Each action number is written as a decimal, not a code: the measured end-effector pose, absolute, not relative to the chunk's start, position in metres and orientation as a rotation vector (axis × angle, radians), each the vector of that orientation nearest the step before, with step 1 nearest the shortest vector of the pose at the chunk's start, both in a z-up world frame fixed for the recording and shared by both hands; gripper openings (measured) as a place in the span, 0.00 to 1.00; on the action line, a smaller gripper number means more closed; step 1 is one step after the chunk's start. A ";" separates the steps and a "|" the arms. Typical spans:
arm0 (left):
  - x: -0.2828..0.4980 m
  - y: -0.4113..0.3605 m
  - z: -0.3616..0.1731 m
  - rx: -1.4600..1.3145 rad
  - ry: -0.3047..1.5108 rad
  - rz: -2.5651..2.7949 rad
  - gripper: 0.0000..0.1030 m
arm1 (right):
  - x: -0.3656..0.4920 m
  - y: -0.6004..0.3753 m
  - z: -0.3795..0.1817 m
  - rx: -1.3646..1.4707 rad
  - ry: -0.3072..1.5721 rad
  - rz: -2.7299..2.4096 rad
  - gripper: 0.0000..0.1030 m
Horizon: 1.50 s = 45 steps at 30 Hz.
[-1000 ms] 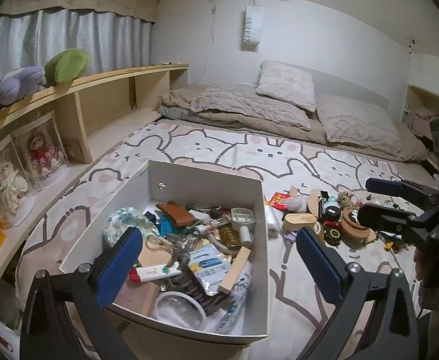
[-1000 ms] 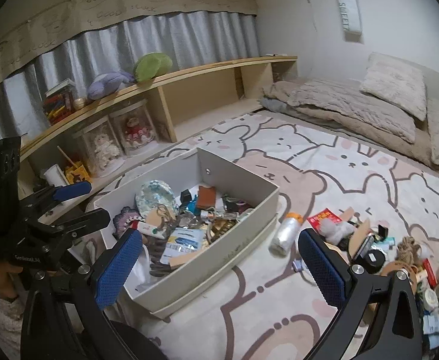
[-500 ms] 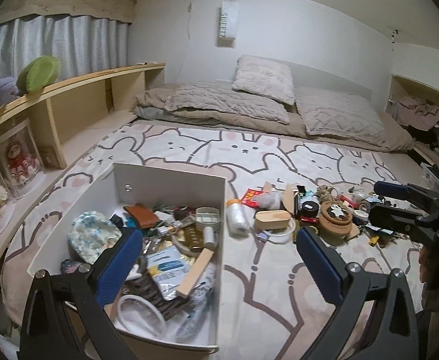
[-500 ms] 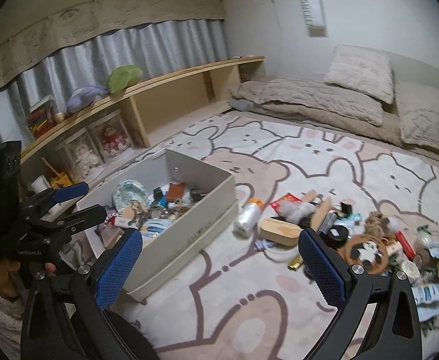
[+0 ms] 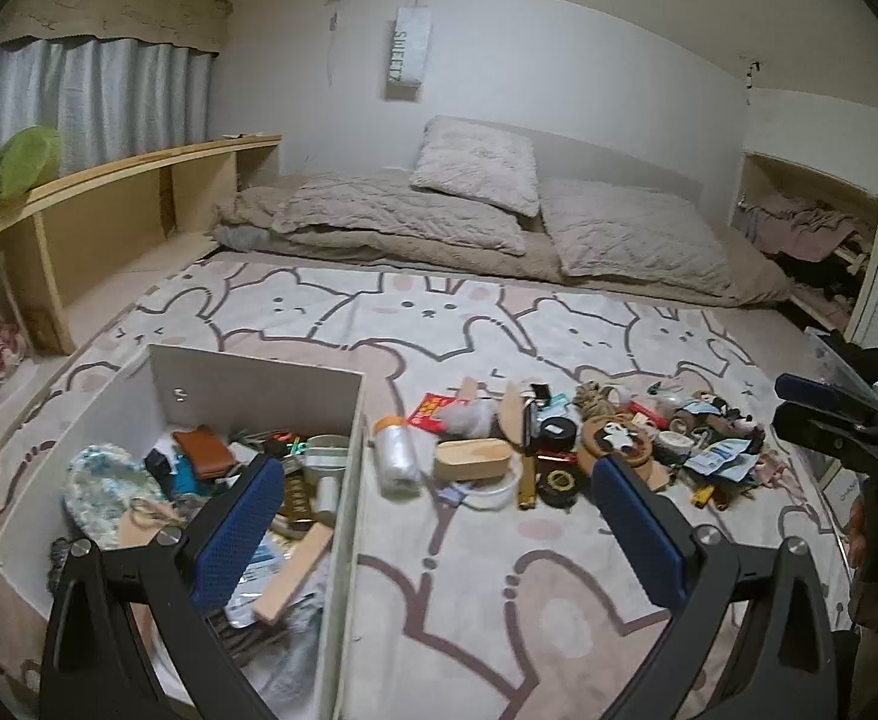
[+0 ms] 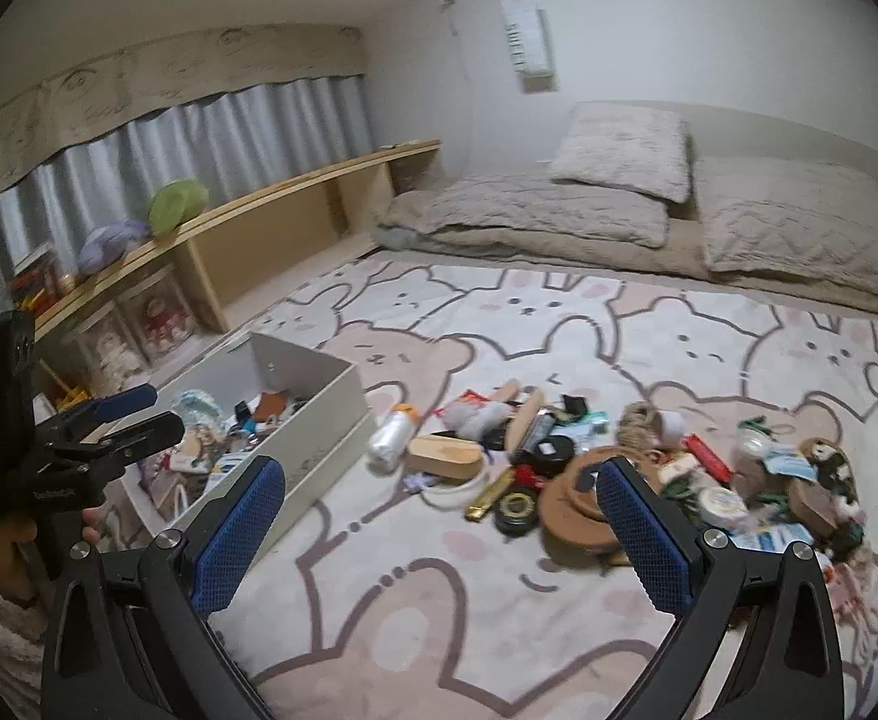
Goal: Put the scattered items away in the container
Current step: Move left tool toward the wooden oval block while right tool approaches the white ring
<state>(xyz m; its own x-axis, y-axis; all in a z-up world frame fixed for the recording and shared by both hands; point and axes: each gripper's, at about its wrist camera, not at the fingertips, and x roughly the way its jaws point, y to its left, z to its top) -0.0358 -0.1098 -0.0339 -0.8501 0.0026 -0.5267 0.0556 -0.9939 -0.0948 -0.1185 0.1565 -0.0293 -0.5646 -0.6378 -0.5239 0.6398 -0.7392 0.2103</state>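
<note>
The left gripper (image 5: pixel 439 516), black-framed with blue textured pads, is hovering with its jaws spread wide and nothing between them, above the near part of the cartoon-animal-print rug (image 5: pixel 487 600); its left pad is overlapping the near right part of the open white rectangular box (image 5: pixel 343 516), which is sitting at the rug's left side and already holding a jumble that includes a brown leather wallet (image 5: pixel 202 453), a blue-and-white patterned round piece (image 5: pixel 103 486) and a pale wooden block (image 5: pixel 292 570). The right gripper (image 6: pixel 439 516), of the same build, is likewise hanging wide open and empty over the rug, with the box well off to its left. Just beyond both pairs of jaws, the scattered items are lying in a band across the middle of the rug: a clear plastic bottle with an orange cap (image 5: pixel 396 456) just beside the box's right wall, an oval light-wood case (image 5: pixel 472 459) resting on a white ring, a black round tin (image 6: pixel 514 513), a round cork-brown coaster stack (image 6: pixel 577 507), a coil of jute rope (image 6: pixel 637 423) and a mixed heap running toward the rug's right edge. Farther off, beige quilted bedding with pillows (image 5: pixel 487 222) is lying along the far edge, and a wooden shelf (image 6: pixel 247 222) is running along the left wall.
</note>
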 end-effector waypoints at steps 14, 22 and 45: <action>-0.061 -0.084 -0.042 0.843 0.175 -3.053 1.00 | -0.134 0.221 -0.040 0.787 -0.095 -2.418 1.00; -0.075 -0.068 -0.059 0.884 0.156 -3.090 1.00 | -0.147 0.235 -0.065 0.852 -0.135 -2.467 1.00; -0.130 -0.044 -0.165 1.191 0.148 -3.072 1.00 | -0.183 0.255 -0.175 1.209 -0.283 -2.487 1.00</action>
<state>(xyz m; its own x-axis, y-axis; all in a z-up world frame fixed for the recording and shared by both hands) -0.1303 -0.0437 -0.1651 -0.7285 0.1777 -0.6616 -0.1133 -0.9837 -0.1395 -0.1829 0.2547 -0.1753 -0.5693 -0.4021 -0.7171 0.2307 -0.9153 0.3301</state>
